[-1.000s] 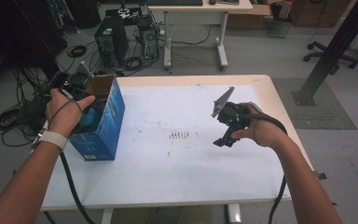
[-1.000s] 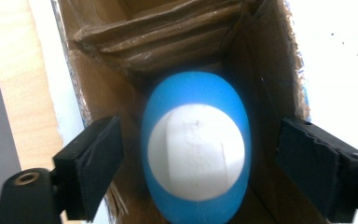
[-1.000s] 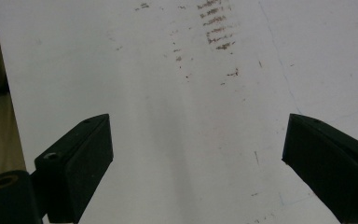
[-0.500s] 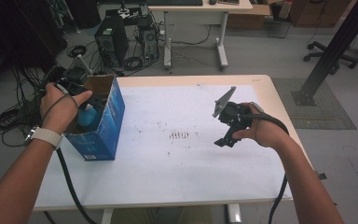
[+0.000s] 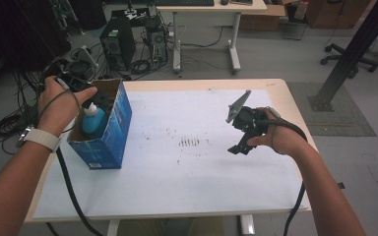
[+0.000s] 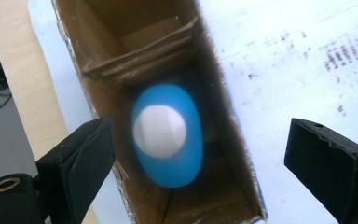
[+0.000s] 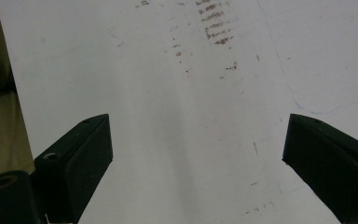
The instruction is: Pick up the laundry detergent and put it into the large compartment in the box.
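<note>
At far left we hold the left gripper (image 5: 71, 78) above the blue box (image 5: 109, 140); its jaws have just been opening and stand wide, gripping nothing. The blue bottle (image 6: 168, 135) stands upright inside the box. At right we hold the right gripper (image 5: 243, 140) over the white table (image 5: 177, 182), jaws wide, empty

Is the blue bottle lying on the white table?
No, the blue bottle stands upright inside the cardboard box, with its white cap pointing up.
</note>
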Available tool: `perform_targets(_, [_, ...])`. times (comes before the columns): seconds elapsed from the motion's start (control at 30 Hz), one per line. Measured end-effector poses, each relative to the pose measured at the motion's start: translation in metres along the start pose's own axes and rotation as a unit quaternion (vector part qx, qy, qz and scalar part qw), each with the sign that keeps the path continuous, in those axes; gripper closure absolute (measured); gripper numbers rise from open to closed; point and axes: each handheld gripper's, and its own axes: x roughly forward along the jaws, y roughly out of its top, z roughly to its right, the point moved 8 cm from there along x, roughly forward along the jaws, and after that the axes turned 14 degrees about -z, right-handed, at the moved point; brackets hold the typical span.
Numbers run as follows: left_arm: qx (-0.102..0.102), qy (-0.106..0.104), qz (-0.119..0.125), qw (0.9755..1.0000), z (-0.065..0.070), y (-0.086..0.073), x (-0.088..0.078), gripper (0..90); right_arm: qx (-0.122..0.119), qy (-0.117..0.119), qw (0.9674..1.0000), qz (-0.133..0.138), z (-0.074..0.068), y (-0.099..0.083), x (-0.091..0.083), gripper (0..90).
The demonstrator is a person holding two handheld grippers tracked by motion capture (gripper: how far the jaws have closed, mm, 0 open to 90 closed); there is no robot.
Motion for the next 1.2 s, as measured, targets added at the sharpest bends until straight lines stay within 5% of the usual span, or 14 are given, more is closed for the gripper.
perform_targets(0.57, [0.063,-0.009,0.002,0.998,0.027,0.009,-0.033,9.2,0.008,0.006,0.9999,-0.006,0.001,-0.001,0.001,7.4])
perform_targets(1.2, [0.166,-0.016,0.01,0.9859,0.065,0.022,-0.055,9.5,0.012,0.005,0.9999,-0.005,0.002,-0.002,-0.004,7.4])
